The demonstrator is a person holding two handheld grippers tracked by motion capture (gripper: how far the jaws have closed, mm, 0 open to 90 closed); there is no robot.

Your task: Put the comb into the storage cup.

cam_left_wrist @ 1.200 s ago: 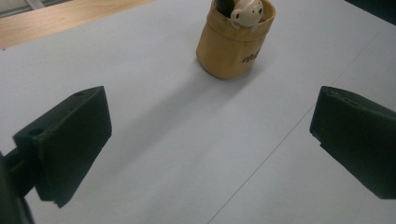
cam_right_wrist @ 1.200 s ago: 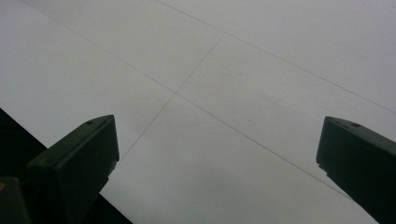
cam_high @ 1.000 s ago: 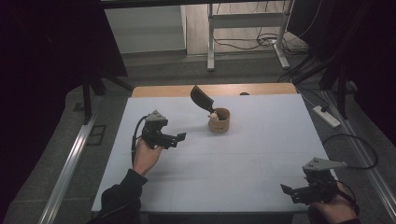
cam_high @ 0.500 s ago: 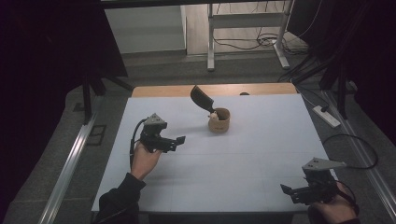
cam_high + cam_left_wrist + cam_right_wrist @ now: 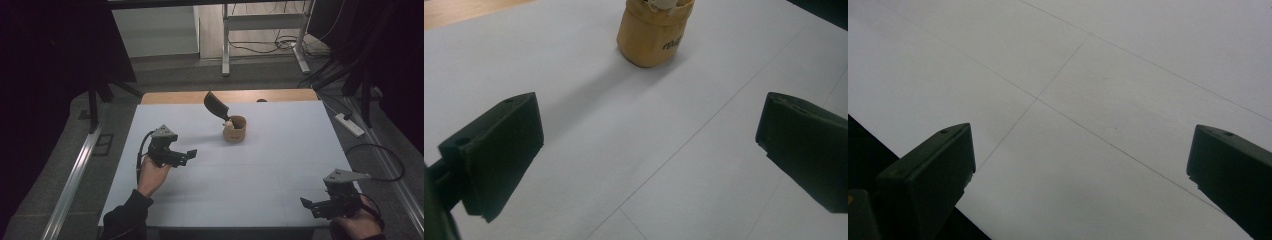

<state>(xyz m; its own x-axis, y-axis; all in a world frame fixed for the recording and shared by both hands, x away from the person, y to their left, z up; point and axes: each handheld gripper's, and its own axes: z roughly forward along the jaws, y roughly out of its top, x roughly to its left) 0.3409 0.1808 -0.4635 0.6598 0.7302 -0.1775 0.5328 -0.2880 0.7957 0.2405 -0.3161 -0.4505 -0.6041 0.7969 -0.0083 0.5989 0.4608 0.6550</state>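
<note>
jaws spread wide on the left gripper [image 5: 190, 152] face the tan pouch [image 5: 653, 31] standing upright toward the far middle of the table [image 5: 280, 165], which looks soft and light, best pinched by its folded rim.

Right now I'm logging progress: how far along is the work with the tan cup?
Nothing looks done: the tan cup stands untouched, a dark utensil leaning in it. In hand: the left gripper, jaws open, points at the cup. The right gripper waits open near the table edge. Reaching and grasping remain.
</note>
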